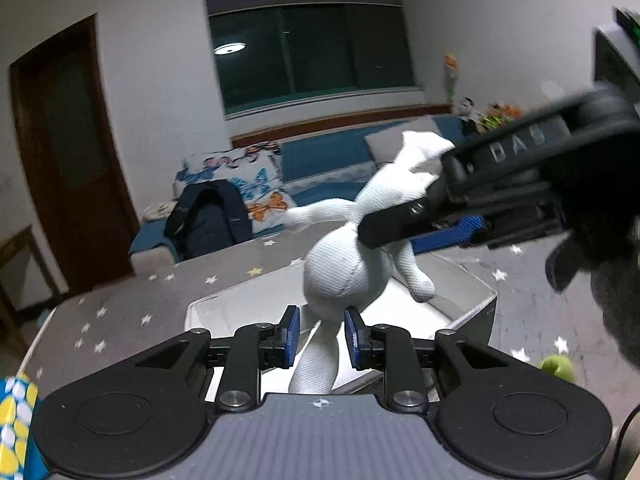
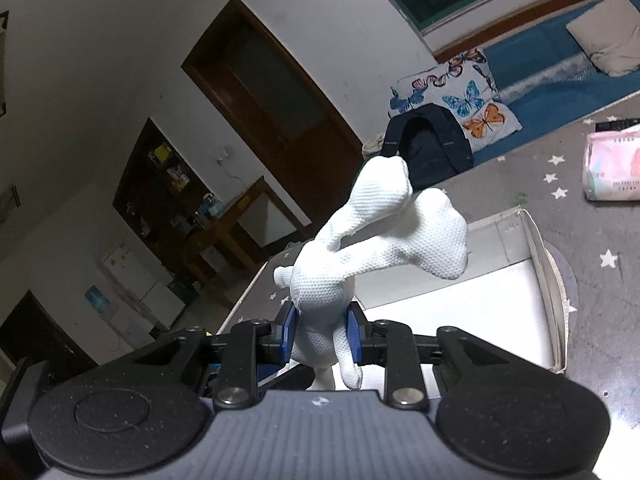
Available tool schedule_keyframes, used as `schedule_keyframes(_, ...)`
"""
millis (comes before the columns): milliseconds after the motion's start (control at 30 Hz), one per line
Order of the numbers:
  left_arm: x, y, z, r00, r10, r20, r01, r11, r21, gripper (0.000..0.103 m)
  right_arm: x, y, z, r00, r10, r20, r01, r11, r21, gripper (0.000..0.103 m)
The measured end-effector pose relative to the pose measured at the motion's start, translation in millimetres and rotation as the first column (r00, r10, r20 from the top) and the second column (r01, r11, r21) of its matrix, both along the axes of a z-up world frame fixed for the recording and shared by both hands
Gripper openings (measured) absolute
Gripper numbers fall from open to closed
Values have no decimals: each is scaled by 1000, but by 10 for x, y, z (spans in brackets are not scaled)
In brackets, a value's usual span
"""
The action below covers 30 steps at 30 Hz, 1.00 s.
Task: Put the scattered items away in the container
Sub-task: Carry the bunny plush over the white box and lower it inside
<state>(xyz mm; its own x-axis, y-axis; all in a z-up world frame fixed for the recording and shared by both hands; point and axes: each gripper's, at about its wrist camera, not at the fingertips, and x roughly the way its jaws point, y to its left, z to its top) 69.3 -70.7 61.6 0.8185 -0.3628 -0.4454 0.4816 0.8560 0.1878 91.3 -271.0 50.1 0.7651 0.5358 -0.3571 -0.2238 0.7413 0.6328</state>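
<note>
My right fingers pinch the white stuffed bunny around its middle and hold it up over the open white box. My left fingers are spread apart with one bunny leg hanging loose between them, not squeezed. The box sits on the grey counter with little stars, and a green toy lies beside it.

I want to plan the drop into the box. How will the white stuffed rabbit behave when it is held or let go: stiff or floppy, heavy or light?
The stuffed rabbit is probably floppy: its limbs dangle below the right gripper, which pinches its body. It looks light, being knitted fabric with stuffing. It should not roll or break, but may slump over the rim of the box.
</note>
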Motion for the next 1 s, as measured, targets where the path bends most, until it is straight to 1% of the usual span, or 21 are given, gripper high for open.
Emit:
schedule_keyframes(100,102,-12,-69,999,-37,-16,37,999,5,29,44,-50,-64,1000,7,-12,-6,1000,18,25)
schedule_keyframes(233,173,4,-64,997,-80,-16,80,997,-8,29,114,-89,-91,1000,16,-17,-16,1000,18,25)
schedule_keyframes(333,297,-24,-84,996,-86,-35,87,996,5,29,239,-111,-139,999,16,-41,-15,1000,20,25)
schedule_keyframes(500,495,-95,-173,995,-90,-47,93,994,54,29,493,-96,-336,992,25,-121,-22,999,32,25)
schedule_keyframes(700,669,-156,-280,991,-119,-54,124,987,103,29,791,-100,-613,974,39,-222,-30,999,46,25)
schedule_keyframes(900,852,-262,-419,986,-143,-88,155,977,145,29,978,-62,-737,959,27,-281,-29,1000,-3,25)
schedule_keyframes(1000,939,-330,-488,983,-146,-108,163,972,169,29,1055,-48,-771,950,-2,-311,-8,999,-32,25)
